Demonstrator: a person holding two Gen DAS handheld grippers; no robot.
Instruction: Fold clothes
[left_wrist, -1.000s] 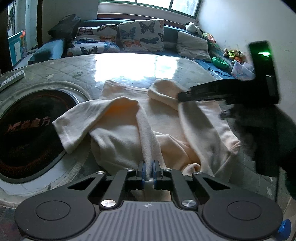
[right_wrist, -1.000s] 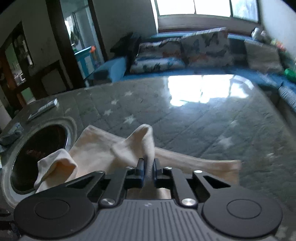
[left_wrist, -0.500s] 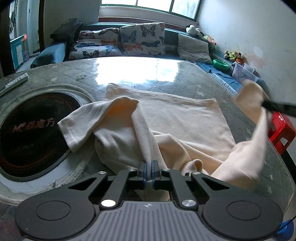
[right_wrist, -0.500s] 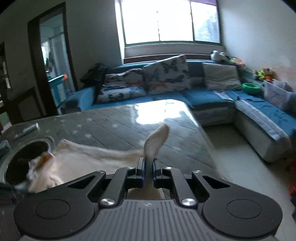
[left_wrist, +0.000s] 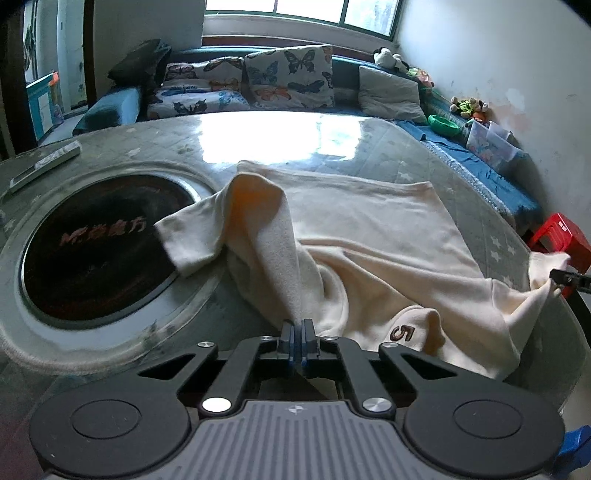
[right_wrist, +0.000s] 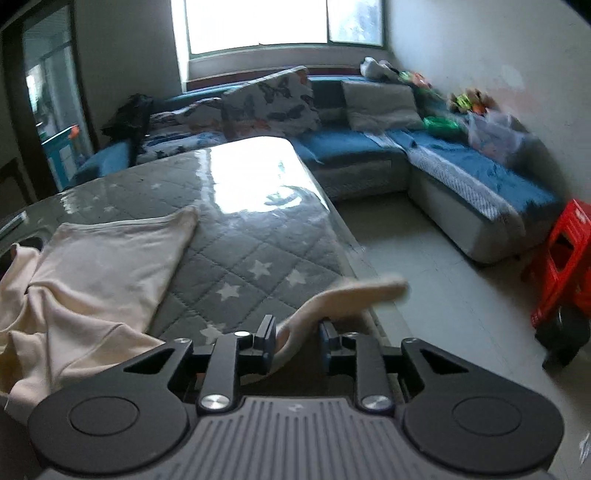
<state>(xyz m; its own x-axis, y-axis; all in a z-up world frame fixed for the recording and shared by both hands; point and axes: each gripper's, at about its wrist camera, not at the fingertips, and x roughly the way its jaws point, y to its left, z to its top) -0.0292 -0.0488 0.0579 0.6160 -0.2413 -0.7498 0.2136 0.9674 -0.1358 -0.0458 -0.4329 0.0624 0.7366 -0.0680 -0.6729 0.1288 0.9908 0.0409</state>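
Note:
A cream sweatshirt (left_wrist: 369, 236) with a brown "5" lies crumpled on the grey quilted table (left_wrist: 280, 147). My left gripper (left_wrist: 297, 338) is shut on a fold of it near the table's front edge. One sleeve (left_wrist: 199, 236) hangs over the dark round inset. My right gripper (right_wrist: 297, 341) is open at the table's right edge, and the other sleeve (right_wrist: 343, 295) lies loose between its jaws. The sweatshirt body (right_wrist: 103, 273) shows at the left in the right wrist view. The right gripper's tip (left_wrist: 569, 278) shows at the far right in the left wrist view.
A dark round inset (left_wrist: 99, 243) sits in the table at left, with a remote (left_wrist: 44, 166) beyond it. A blue sofa (right_wrist: 461, 177) with cushions runs along the back and right walls. A red stool (right_wrist: 565, 266) stands on the floor at right.
My right gripper carried the sleeve from the middle out past the table's right edge, then opened its jaws. The sweatshirt is spread wider. My left gripper kept its hold.

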